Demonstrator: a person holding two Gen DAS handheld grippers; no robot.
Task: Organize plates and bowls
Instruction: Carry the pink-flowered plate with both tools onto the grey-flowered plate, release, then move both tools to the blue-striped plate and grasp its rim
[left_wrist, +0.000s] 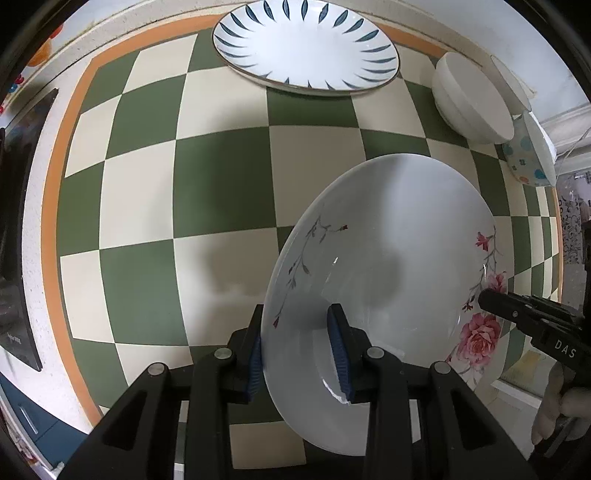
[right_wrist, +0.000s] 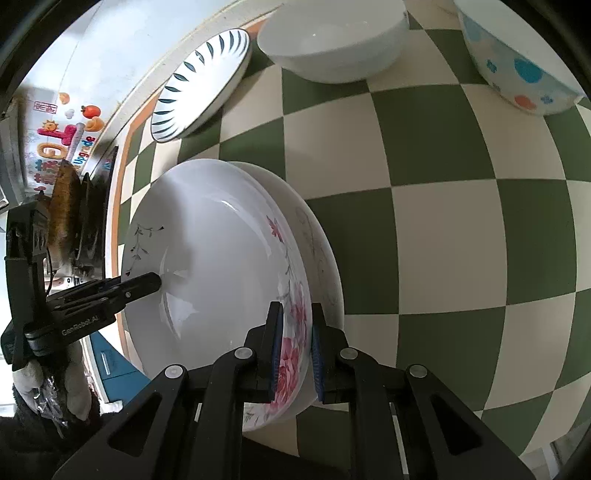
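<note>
Left hand-held gripper (left_wrist: 299, 350) and right hand-held gripper (right_wrist: 295, 350) clamping floral plate (left_wrist: 388, 258) rim

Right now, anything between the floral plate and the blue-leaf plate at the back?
Nothing visible. The floral plate is clamped at opposite rims by the left gripper and the right gripper. Only bare checkered mat lies toward the blue-leaf plate; the white bowl sits off to the side.
</note>
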